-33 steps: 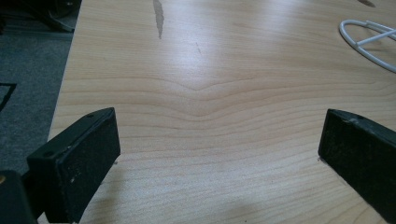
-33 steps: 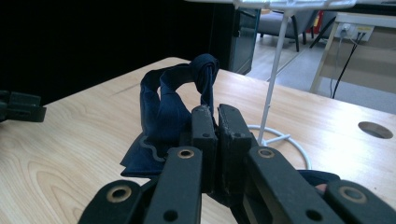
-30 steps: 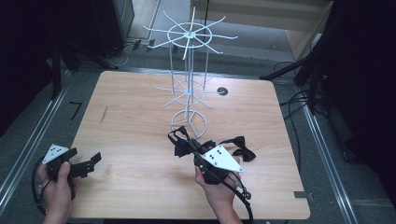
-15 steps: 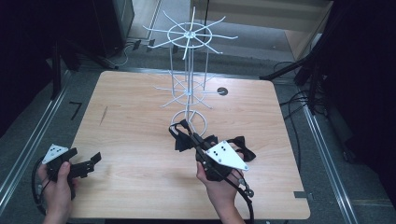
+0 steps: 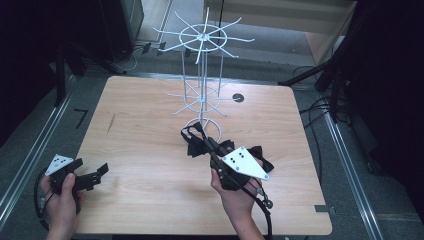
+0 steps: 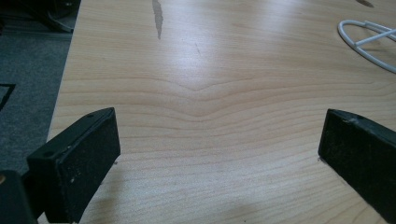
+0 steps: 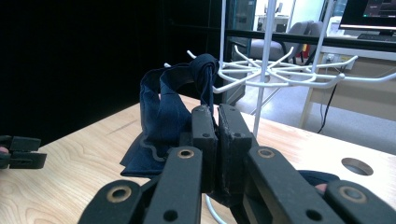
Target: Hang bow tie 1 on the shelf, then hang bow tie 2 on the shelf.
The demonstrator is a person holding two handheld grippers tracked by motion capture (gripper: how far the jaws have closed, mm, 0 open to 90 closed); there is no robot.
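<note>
1. High view: the right gripper is pinching a dark blue cloth just in front of the white wire rack on the wooden table; the left gripper is resting near the table's near-left edge.
2. Left gripper view: its jaws are gaping wide over bare wood.
3. Right gripper view: the jaws are clenching the cloth, which is hanging lifted before the rack.

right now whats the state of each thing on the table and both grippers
right gripper: jaws shut on the dark cloth band, lifted off the table
dark cloth band: partly raised, one end pinched, the rest draped to the table
second dark cloth: lying flat beside the right hand
left gripper: jaws wide open, holding nothing, low over bare wood
white wire rack: upright, no cloth hanging on its arms
table: a dark streak near the left side
</note>
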